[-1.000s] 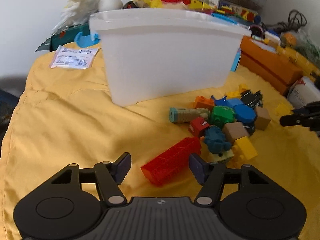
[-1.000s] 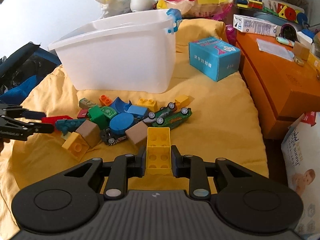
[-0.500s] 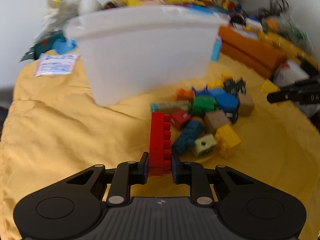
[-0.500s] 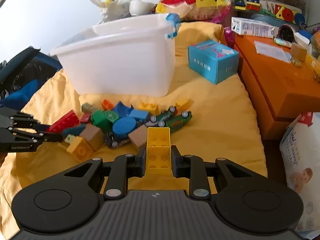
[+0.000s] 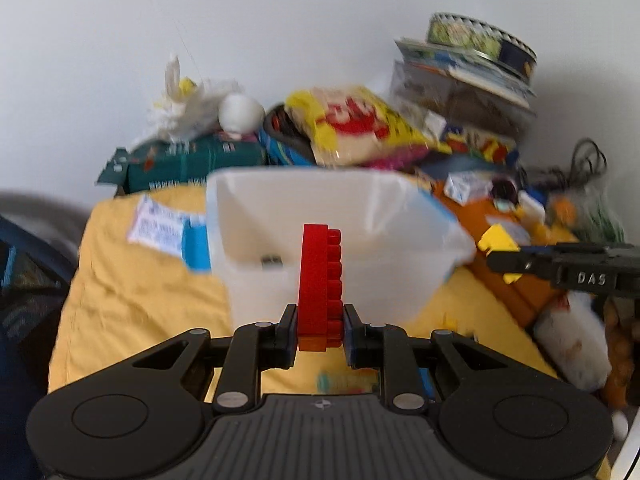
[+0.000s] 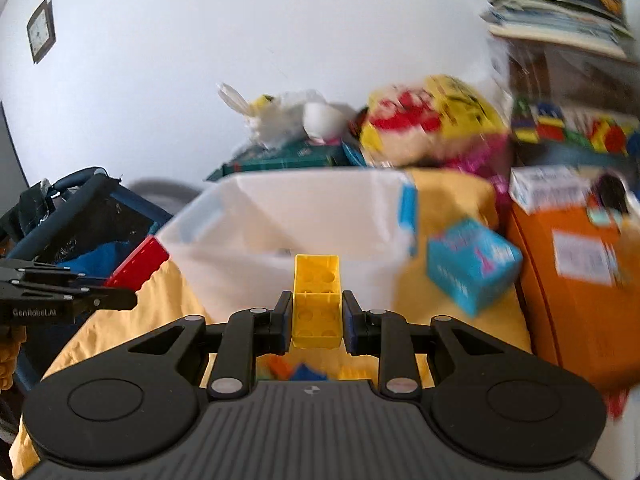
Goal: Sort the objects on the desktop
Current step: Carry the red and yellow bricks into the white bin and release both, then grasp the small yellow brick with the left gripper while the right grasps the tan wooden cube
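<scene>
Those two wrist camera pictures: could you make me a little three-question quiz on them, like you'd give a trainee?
1. True or false: the left gripper holds a green toy car.
2. Which brick sits between the fingers of the right gripper?
A. blue
B. yellow
C. orange
3. Fill in: ahead of both grippers stands a white ____, open at the top.

Key
1. False. It holds a long red brick, studs facing right.
2. B, the yellow brick, hollow underside facing the camera.
3. Bin: the white bin on the yellow cloth. One small dark item shows inside it, too blurred to name.
</scene>
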Demonstrator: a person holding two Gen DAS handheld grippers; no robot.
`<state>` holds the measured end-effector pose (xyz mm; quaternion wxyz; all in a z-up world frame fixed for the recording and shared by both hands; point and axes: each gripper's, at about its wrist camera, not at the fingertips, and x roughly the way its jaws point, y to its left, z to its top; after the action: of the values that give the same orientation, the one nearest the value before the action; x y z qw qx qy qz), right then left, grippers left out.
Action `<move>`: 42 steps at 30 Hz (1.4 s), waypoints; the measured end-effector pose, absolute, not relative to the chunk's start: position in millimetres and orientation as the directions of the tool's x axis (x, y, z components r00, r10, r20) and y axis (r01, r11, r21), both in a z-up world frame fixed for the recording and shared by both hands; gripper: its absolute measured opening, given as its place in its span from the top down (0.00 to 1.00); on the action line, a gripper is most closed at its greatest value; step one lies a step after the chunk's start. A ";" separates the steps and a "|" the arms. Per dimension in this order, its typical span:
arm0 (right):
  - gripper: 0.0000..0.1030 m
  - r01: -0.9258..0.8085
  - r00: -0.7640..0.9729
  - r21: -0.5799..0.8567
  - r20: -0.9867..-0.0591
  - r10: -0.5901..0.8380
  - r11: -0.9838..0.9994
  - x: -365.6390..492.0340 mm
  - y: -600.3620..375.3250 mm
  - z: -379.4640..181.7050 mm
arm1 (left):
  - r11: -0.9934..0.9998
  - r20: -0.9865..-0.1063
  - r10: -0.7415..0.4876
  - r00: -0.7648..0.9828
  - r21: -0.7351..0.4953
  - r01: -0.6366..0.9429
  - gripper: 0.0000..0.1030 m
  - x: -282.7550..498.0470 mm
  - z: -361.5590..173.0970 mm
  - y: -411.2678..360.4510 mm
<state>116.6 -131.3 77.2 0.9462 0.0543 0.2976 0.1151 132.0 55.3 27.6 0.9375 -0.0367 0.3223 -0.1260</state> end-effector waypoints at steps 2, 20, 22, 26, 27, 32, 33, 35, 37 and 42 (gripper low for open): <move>0.73 -0.185 0.792 0.182 -0.555 0.256 0.966 134.5 -130.1 86.0 | 0.967 -0.591 -0.253 0.766 -0.144 0.208 0.76 146.8 36.4 52.5; 0.43 -0.153 0.702 0.122 -0.685 0.195 0.981 238.4 -126.1 91.5 | 0.980 -0.656 -0.191 0.730 -0.170 0.104 0.45 221.8 42.4 48.1; 0.43 -0.161 0.717 0.138 -0.664 0.212 0.977 230.2 -128.4 95.0 | 0.979 -0.660 -0.197 0.725 -0.164 0.117 0.45 211.4 37.3 48.1; 0.43 -0.178 0.742 0.169 -0.624 0.245 0.969 195.7 -134.9 93.4 | 0.973 -0.652 -0.228 0.723 -0.123 0.196 0.44 166.9 15.8 38.9; 0.42 -0.182 0.744 0.177 -0.618 0.254 0.967 181.9 -137.0 89.4 | 0.972 -0.650 -0.228 0.725 -0.107 0.210 0.44 150.3 6.8 34.7; 0.42 -0.206 0.734 0.137 -0.634 0.245 0.969 114.0 -140.8 46.6 | 0.955 -0.692 -0.281 0.665 -0.137 0.262 0.44 81.8 -38.3 11.0; 0.43 -0.207 0.725 0.124 -0.647 0.237 0.971 102.3 -141.6 34.0 | 0.953 -0.707 -0.287 0.646 -0.144 0.267 0.44 72.7 -47.3 4.1; 0.45 -0.207 0.689 0.102 -0.691 0.219 0.973 87.3 -142.6 9.6 | 0.942 -0.736 -0.312 0.601 -0.159 0.295 0.44 59.6 -62.3 -10.6; 0.48 -0.210 0.661 0.090 -0.721 0.209 0.974 78.2 -143.7 -9.8 | 0.932 -0.751 -0.328 0.573 -0.158 0.326 0.44 54.7 -73.9 -26.7; 0.49 -0.231 0.637 0.062 -0.745 0.199 0.971 81.8 -143.8 -35.1 | 0.951 -0.789 -0.288 0.543 -0.169 0.259 0.44 75.0 -99.7 -44.1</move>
<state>81.8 -143.8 -35.1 0.9044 -0.0195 0.4094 0.1187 75.0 -44.1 -99.7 0.8782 -0.0159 0.4519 -0.1558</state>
